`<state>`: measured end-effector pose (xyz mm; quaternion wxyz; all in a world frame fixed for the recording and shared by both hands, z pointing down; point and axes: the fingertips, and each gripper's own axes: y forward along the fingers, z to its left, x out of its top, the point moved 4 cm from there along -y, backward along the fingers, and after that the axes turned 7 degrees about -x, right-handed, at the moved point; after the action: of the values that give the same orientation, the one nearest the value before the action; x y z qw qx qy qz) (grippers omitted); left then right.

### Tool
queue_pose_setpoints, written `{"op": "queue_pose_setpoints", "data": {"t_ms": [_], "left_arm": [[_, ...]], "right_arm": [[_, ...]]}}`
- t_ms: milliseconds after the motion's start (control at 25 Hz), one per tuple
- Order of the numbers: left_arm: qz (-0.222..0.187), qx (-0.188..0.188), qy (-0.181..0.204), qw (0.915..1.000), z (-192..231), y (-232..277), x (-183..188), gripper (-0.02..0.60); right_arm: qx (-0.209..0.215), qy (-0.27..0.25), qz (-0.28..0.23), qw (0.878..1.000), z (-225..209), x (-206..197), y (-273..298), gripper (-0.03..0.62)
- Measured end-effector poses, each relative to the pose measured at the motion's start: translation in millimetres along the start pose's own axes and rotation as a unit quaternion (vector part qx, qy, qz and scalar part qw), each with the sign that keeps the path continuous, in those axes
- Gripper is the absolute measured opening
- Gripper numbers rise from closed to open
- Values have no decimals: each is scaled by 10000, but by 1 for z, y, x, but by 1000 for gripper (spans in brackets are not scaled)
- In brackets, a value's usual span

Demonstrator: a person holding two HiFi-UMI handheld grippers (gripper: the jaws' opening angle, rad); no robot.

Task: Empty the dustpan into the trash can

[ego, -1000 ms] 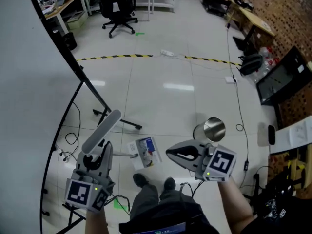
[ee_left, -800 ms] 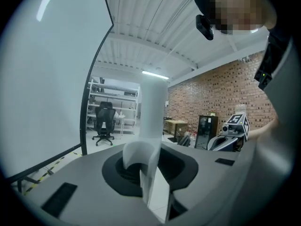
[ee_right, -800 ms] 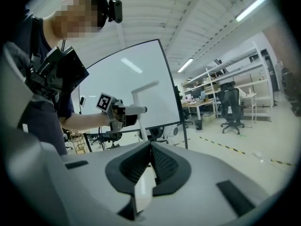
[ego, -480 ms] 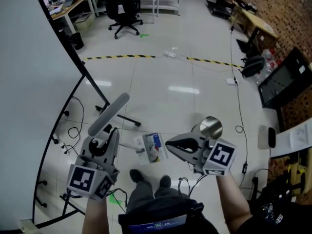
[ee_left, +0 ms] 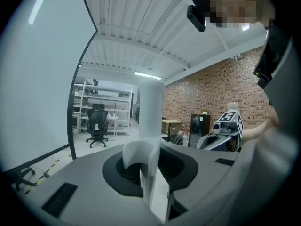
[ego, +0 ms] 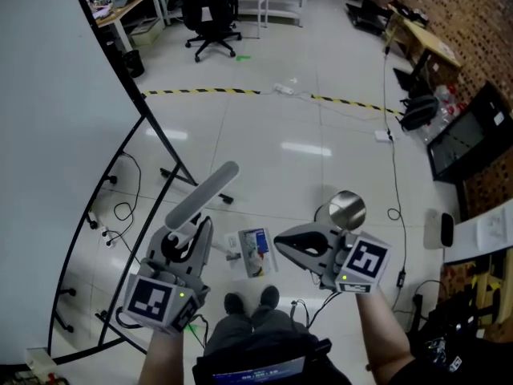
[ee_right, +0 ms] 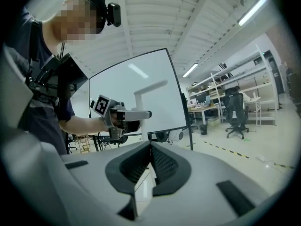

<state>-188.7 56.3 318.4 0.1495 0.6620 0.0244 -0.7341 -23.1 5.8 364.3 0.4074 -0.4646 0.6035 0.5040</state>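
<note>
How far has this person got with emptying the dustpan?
Done: the left gripper is clamped on the dustpan handle. In hand: the dustpan, apparently with paper in it, is near the shoes, short of the trash can. Left: carry it over and tip it. The right gripper is shut, empty.

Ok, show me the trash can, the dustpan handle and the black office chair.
trash can [ego: 346,210], head view, on its shiny metal top.
dustpan handle [ego: 202,195], head view, midway along the pale grip.
black office chair [ego: 210,10], head view, on its backrest.
</note>
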Motion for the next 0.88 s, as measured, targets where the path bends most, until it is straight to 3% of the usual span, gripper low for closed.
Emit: {"op": "queue_pose_setpoints", "data": {"t_ms": [600,880], "left_arm": [[-194,-807,60,9965,-3,-41,-2,67],[-227,-1185,167,9925,-14,-37,-3,67]], "right_arm": [[-592,-153,230,9979,72,15,13,8],[-1164,-228,285,9925,88,14,-8,8]]}}
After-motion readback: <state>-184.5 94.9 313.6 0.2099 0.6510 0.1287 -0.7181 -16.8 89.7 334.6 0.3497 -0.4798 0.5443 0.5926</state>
